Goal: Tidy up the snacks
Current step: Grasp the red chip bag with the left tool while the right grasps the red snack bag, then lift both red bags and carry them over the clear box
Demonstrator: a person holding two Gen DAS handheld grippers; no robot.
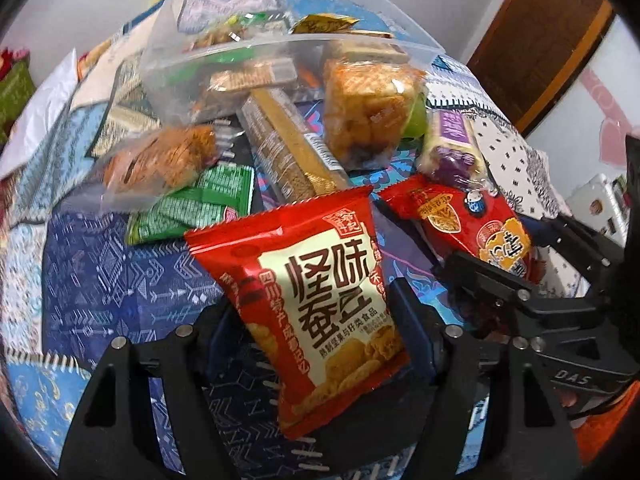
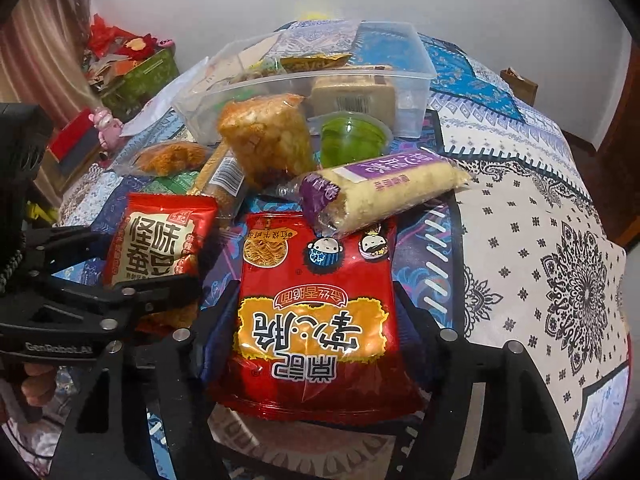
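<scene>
My left gripper (image 1: 316, 320) is shut on a red bean snack packet (image 1: 308, 292) with a cream label, held above the patterned cloth; it also shows in the right wrist view (image 2: 158, 244). My right gripper (image 2: 316, 328) is shut on a larger red noodle snack bag (image 2: 316, 320), also in the left wrist view (image 1: 476, 224). A clear plastic box (image 2: 416, 76) with several snacks inside stands behind. Before it lie an orange rice cracker pack (image 2: 268, 140), a purple-labelled roll (image 2: 384, 188), a green jelly cup (image 2: 352, 136), a long biscuit pack (image 1: 288, 148) and a green packet (image 1: 200, 204).
A blue and white patterned cloth (image 2: 540, 240) covers the table. A crumbly orange snack in clear wrap (image 1: 160, 160) lies left of the pile. A green box of red items (image 2: 136, 72) and a pink toy (image 2: 106, 126) stand off the table's left side.
</scene>
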